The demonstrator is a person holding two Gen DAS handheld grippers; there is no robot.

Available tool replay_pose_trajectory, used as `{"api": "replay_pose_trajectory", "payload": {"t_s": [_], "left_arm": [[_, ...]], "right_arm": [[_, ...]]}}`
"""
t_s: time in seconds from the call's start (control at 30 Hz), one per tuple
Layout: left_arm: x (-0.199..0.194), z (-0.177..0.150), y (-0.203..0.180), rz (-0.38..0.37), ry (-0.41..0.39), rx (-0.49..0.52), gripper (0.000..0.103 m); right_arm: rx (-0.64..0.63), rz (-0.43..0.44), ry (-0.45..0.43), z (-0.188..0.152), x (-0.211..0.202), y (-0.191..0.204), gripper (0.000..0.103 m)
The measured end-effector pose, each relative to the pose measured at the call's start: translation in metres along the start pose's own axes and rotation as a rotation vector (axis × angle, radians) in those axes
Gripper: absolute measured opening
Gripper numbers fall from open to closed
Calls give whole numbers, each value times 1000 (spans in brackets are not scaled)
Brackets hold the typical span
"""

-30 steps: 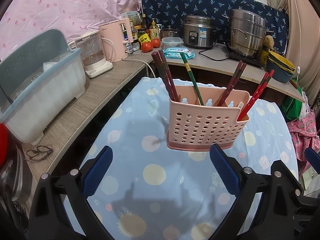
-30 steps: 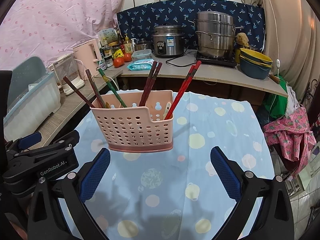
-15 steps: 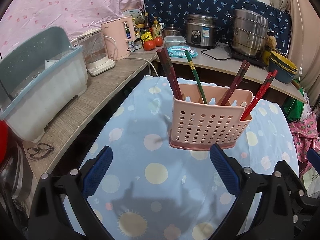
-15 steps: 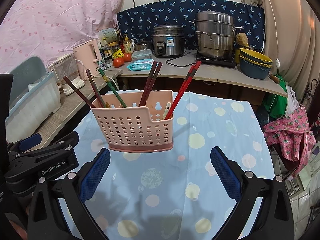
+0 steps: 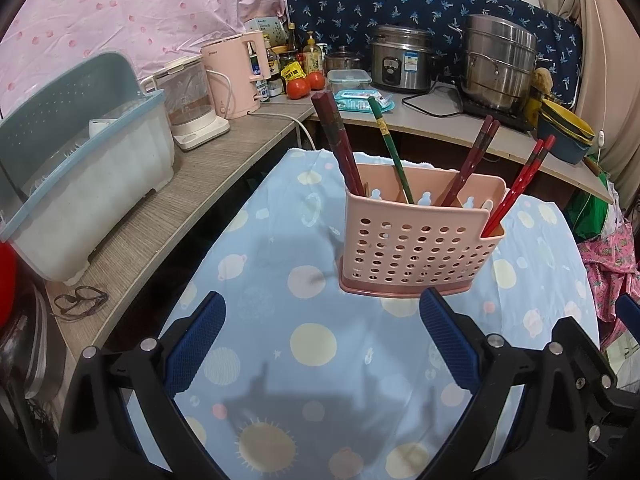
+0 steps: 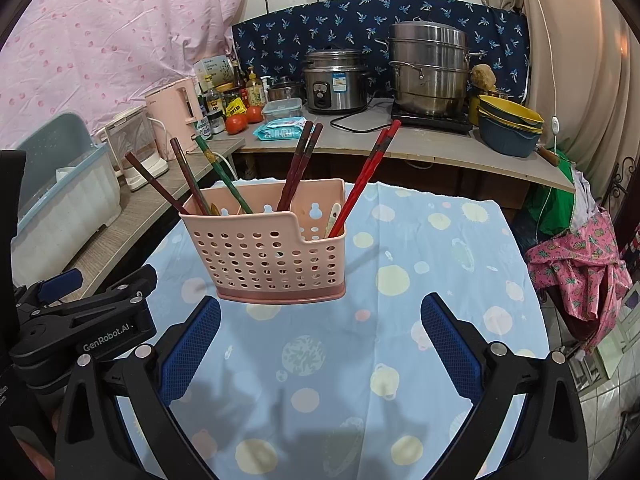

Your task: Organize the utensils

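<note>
A pink perforated utensil holder (image 5: 416,248) (image 6: 272,256) stands upright on the blue spotted tablecloth (image 5: 280,280) (image 6: 420,280). Several chopsticks lean out of it: dark brown ones (image 5: 340,148) (image 6: 160,188), a green one (image 5: 390,148) (image 6: 222,176), a maroon pair (image 5: 472,160) (image 6: 300,164) and a red pair (image 5: 520,184) (image 6: 368,176). A pale utensil handle (image 6: 333,220) pokes up in the right compartment. My left gripper (image 5: 322,344) hangs open in front of the holder, empty. My right gripper (image 6: 320,348) is open and empty too, just short of the holder.
A grey counter (image 5: 152,216) runs along the left with a blue-lidded dish box (image 5: 80,176), a pink kettle (image 5: 236,76) and tomatoes (image 5: 298,88). Behind stand a rice cooker (image 6: 334,82), a steel steamer pot (image 6: 430,68) and stacked bowls (image 6: 510,124). Clothes (image 6: 580,272) hang at the right.
The left gripper has drifted slightly, so the holder sits a little lower and further right in its view. The right view is unchanged. Both grippers stay open.
</note>
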State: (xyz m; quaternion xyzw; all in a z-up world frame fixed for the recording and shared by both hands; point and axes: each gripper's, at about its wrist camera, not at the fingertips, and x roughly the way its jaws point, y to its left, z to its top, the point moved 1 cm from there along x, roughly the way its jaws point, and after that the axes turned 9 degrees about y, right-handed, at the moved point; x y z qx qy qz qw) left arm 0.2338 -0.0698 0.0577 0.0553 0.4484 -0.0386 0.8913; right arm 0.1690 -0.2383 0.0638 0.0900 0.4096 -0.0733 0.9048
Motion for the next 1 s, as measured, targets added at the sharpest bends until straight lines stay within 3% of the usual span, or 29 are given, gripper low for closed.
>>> {"api": "replay_pose_trajectory", "payload": {"t_s": [1.0], "left_arm": [[1, -1, -2, 13, -5, 12, 93]], "right_arm": [[11, -19, -5, -4, 1, -3, 97]]}}
